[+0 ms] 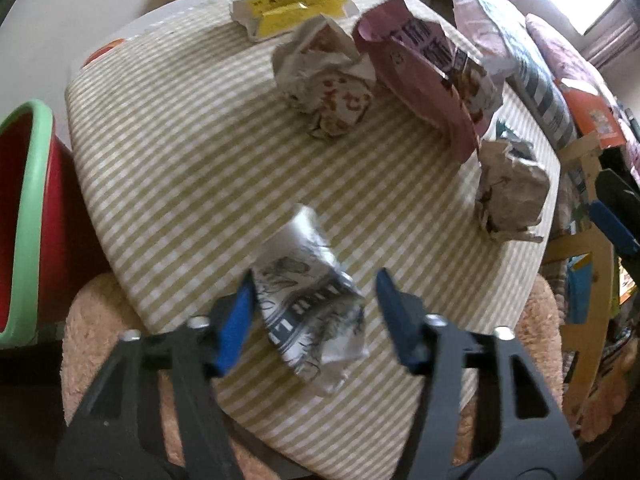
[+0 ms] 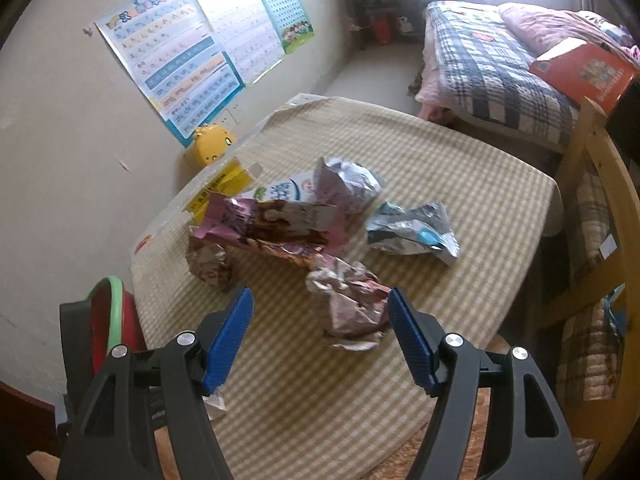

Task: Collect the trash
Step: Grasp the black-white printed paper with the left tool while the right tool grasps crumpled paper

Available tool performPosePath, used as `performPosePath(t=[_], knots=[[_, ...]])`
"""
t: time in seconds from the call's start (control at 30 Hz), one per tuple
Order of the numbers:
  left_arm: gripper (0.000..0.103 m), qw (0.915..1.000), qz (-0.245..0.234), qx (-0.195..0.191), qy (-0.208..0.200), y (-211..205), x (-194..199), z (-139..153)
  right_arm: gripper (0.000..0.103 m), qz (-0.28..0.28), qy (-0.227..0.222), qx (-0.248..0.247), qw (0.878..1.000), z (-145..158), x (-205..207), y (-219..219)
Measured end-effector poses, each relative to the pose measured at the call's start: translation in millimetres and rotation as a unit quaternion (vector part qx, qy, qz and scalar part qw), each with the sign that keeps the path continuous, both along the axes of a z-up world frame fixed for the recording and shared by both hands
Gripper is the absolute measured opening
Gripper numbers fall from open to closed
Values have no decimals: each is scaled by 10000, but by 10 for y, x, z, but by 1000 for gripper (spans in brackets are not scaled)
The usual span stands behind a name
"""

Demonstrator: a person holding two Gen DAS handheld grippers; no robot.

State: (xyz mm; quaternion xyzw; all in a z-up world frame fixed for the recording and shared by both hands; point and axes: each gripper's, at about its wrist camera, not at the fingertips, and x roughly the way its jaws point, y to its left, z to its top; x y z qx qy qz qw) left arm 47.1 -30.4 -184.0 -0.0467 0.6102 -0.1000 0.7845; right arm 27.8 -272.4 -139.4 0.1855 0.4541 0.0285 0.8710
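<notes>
The left gripper (image 1: 316, 308) is part way open around a crumpled black and white wrapper (image 1: 312, 304) near the front edge of the desk (image 1: 180, 140). One blue pad seems to touch the wrapper's side, and the other pad has a gap beside it. So the wrapper is between the jaws but not squeezed yet. The picture is blurry there, so the touch is hard to be sure of.

The right gripper (image 2: 320, 336) is open and holds nothing. A crumpled pinkish wrapper (image 2: 352, 304) lies just in front of it, close to its right pad, also toward the front of the desk.

More trash sits near the back edge: a pink snack bag (image 1: 428, 76), a white crumpled wrapper (image 1: 324, 80), a yellow and white box (image 1: 292, 8) and a brown paper ball (image 1: 512, 192) by the right edge. The red bin with the green rim (image 1: 24, 216) stands off the left edge.

What could go wrong? The wrapper is light and slippery. If the left gripper shuts only on a loose flap, the wrapper may slide out on the way to the bin. A push from one pad could also shove it off the front edge. The right gripper could knock its wrapper away in the same way.
</notes>
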Motion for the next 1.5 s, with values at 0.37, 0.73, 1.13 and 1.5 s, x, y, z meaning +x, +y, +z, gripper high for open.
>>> performPosePath(t=[0.37, 0.73, 1.13, 1.5], knots=[[47, 9981, -126, 181, -583, 26, -100, 245, 67, 95, 445, -181, 9988, -357, 112, -46], [71, 9982, -17, 131, -577, 92, -163, 338, 47, 401, 595, -349, 9968, -570, 259, 25], [61, 9994, -50, 309, -124, 63, -172, 63, 41, 397, 396, -174, 9983, -428, 118, 94], [46, 9974, -50, 207, -691, 76, -198, 330, 41, 546, 109, -69, 9984, -206, 75, 261]])
